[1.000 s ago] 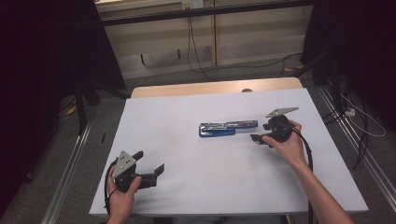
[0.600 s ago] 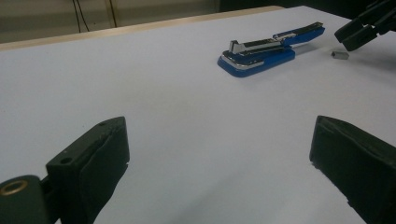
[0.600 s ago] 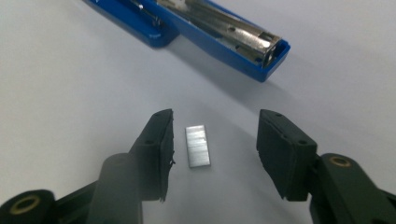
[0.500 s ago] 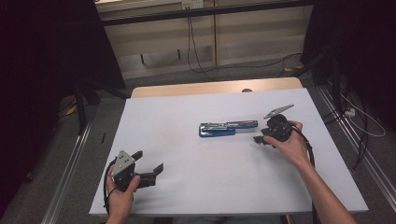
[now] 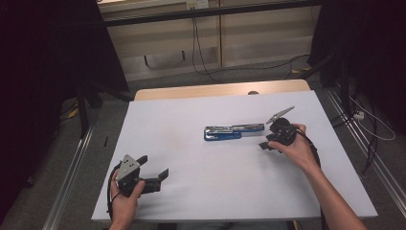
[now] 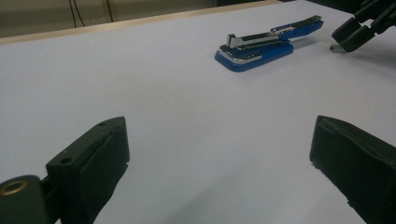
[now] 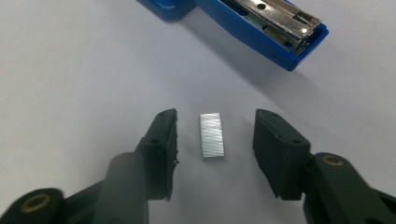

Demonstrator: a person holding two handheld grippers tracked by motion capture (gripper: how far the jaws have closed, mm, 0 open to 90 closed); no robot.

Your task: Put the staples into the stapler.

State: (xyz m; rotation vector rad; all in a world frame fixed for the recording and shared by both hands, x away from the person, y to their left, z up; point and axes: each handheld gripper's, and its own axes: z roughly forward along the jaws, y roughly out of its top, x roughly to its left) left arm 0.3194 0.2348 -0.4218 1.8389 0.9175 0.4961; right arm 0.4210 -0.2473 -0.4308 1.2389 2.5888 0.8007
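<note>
At the table's near edge, around seven o'clock in the high view, the left gripper [image 5: 155, 172] rests with its jaws spread wide, holding nothing. Farther out, toward two o'clock, the right gripper [image 7: 215, 140] has just been closing; its jaws stand part-way apart with a flat strip of staples [image 7: 212, 135] lying on the white table [image 5: 191, 191] between them, untouched by either pad. Beyond it, at one o'clock in the right gripper view, lies the opened blue stapler [image 7: 261, 23]. Such a thin, low strip could slip under the pads, skid away or break if pinched off-centre.
</note>
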